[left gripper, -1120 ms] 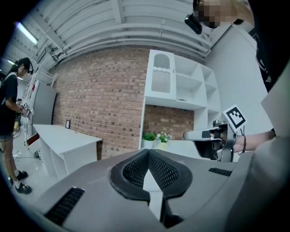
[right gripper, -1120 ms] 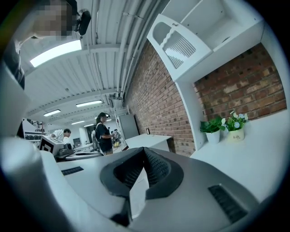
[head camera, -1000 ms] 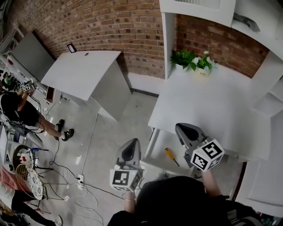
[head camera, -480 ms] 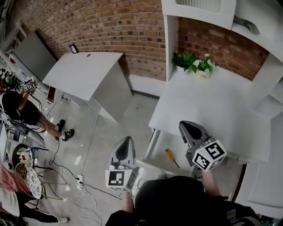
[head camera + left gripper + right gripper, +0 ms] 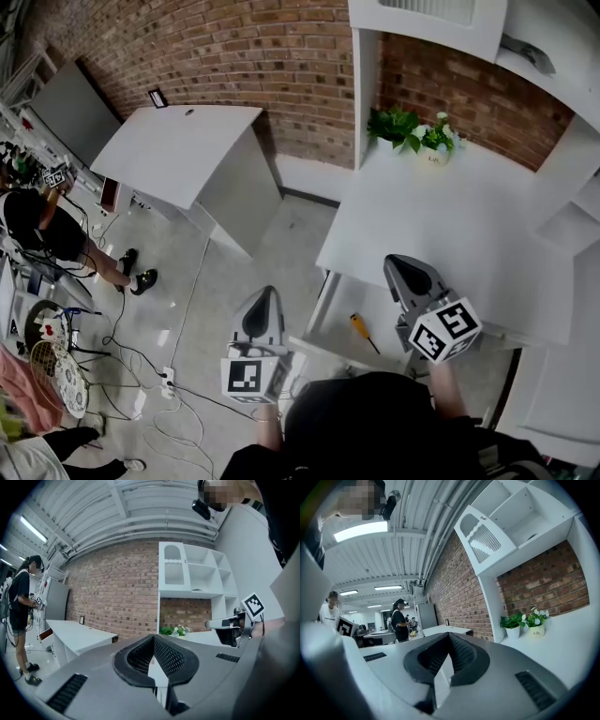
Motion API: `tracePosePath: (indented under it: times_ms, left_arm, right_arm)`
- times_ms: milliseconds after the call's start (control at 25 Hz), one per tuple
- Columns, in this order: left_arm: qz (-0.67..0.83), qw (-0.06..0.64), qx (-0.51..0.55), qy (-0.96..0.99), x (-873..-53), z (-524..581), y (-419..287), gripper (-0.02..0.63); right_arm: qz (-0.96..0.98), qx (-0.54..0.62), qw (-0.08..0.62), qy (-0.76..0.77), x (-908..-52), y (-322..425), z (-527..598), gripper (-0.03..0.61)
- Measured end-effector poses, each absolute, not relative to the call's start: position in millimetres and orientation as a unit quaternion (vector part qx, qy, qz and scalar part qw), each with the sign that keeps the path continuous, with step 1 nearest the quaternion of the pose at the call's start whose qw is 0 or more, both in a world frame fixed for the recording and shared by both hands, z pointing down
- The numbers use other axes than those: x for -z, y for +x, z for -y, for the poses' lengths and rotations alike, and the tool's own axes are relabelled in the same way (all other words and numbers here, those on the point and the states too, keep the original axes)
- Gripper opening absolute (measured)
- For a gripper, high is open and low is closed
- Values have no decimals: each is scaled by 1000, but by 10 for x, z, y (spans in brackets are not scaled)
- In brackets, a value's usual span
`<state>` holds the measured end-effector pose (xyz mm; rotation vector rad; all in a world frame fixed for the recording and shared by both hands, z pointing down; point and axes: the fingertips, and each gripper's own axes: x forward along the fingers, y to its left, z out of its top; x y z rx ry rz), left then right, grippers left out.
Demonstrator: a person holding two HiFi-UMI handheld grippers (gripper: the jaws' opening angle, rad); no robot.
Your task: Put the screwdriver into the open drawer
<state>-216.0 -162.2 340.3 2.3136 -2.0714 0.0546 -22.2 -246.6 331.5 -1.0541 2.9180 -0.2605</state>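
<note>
The screwdriver (image 5: 362,331), orange-handled with a dark shaft, lies inside the open drawer (image 5: 322,348) under the front edge of the white desk (image 5: 450,216). My left gripper (image 5: 265,293) hangs over the floor just left of the drawer, its jaws shut and empty; in the left gripper view its tips (image 5: 153,637) meet. Just right of the screwdriver, my right gripper (image 5: 395,262) is over the desk's front edge, and its jaws are shut on nothing (image 5: 448,635). The right gripper (image 5: 230,626) also shows at the right of the left gripper view.
Potted plants (image 5: 412,129) stand at the back of the desk against the brick wall. White shelves (image 5: 422,23) rise above it. A slanted white table (image 5: 178,150) stands to the left. Cables (image 5: 159,394) lie on the floor, and people (image 5: 37,234) stand far left.
My left gripper has drifted a little to the left, away from the drawer. The right gripper and the screwdriver have stayed where they were.
</note>
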Motion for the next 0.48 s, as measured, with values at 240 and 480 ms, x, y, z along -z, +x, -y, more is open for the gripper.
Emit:
tracePosePath:
  times_ms: [240, 480]
  left_arm:
    - [666, 16, -21, 746, -3399, 1616, -2161, 9]
    - [667, 22, -12, 745, -3380, 1657, -2158, 8]
  right_arm:
    - [-936, 83, 12, -343, -3322, -203, 2467, 14]
    - [-934, 81, 12, -347, -3320, -201, 2507, 14]
